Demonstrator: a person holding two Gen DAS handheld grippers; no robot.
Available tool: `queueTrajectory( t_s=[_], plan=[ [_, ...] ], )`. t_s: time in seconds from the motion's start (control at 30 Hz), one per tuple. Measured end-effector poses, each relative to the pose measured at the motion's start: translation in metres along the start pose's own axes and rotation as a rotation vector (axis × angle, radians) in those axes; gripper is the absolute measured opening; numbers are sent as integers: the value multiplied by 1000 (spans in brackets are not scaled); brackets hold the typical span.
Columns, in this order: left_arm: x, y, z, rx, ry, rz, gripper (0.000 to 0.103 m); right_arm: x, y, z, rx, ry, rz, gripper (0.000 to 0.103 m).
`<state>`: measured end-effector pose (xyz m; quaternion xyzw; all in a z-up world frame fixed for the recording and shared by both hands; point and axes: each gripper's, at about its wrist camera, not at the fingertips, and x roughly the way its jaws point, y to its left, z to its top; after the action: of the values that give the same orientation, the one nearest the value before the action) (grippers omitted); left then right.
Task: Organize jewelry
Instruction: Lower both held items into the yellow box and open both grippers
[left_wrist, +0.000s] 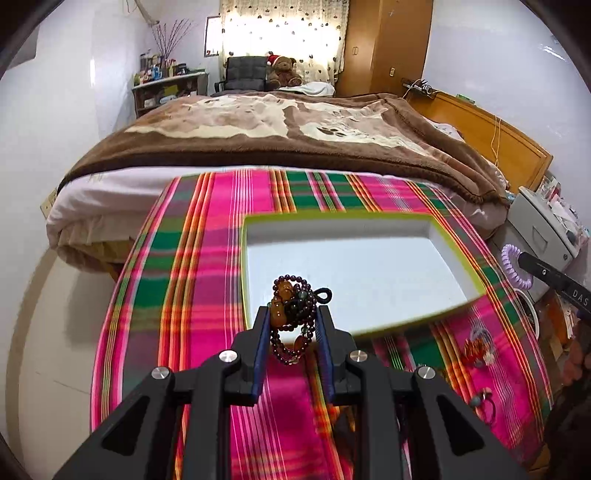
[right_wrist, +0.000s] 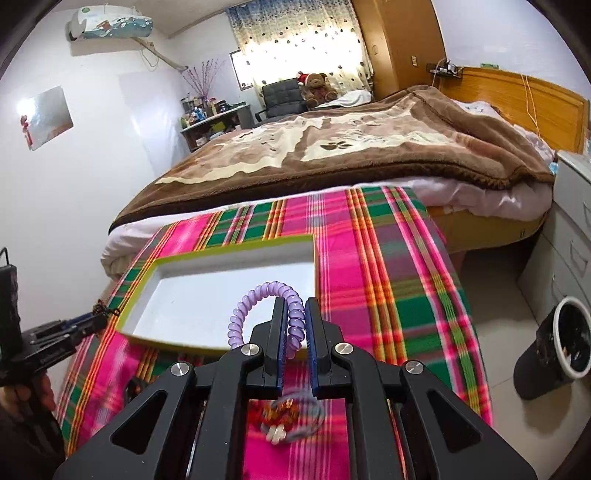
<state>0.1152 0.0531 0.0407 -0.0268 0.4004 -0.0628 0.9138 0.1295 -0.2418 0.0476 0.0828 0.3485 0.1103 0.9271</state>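
- Both pairs of jaws are clamped on jewelry: the left gripper (left_wrist: 293, 317) pinches a dark beaded bracelet (left_wrist: 291, 321) with amber-coloured pieces, and the right gripper (right_wrist: 295, 325) pinches a lilac spiral hair tie (right_wrist: 266, 310).
- The bracelet hangs in a bunch between the blue pads, lifted over the near edge of the white tray (left_wrist: 255, 258) with its yellow-green rim.
- The hair tie loops up and to the left of the right gripper's fingers, over the tray's near right corner.
- The tray lies on a pink and green plaid cloth (left_wrist: 207, 280).
- On the cloth, nearer than the tray, lies a blurred heap of red and orange jewelry (right_wrist: 284, 417), with a small ring-like piece (left_wrist: 484, 402) near it.
- Beyond the tray stands a bed under a brown blanket (right_wrist: 332, 151).
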Motion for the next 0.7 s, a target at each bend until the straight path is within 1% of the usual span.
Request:
queueTrajectory(
  t_s=[0.07, 0.17, 0.4, 0.5, 0.57, 0.7],
  plan=[
    [9, 1, 9, -4, 4, -17, 25, 9, 0, 9, -7, 4, -3, 10],
    [21, 2, 19, -3, 8, -11, 25, 27, -2, 18, 2, 31, 9, 10],
    [54, 5, 36, -6, 34, -14, 25, 81, -1, 31, 8, 122, 26, 10],
    [69, 8, 39, -17, 63, -25, 25, 100, 3, 35, -10, 145, 5, 10],
    [77, 8, 41, -10, 72, -15, 25, 108, 6, 37, -19, 154, -5, 10],
    [91, 8, 43, -12, 100, -18, 25, 123, 16, 35, -71, 176, -40, 10]
  ],
)
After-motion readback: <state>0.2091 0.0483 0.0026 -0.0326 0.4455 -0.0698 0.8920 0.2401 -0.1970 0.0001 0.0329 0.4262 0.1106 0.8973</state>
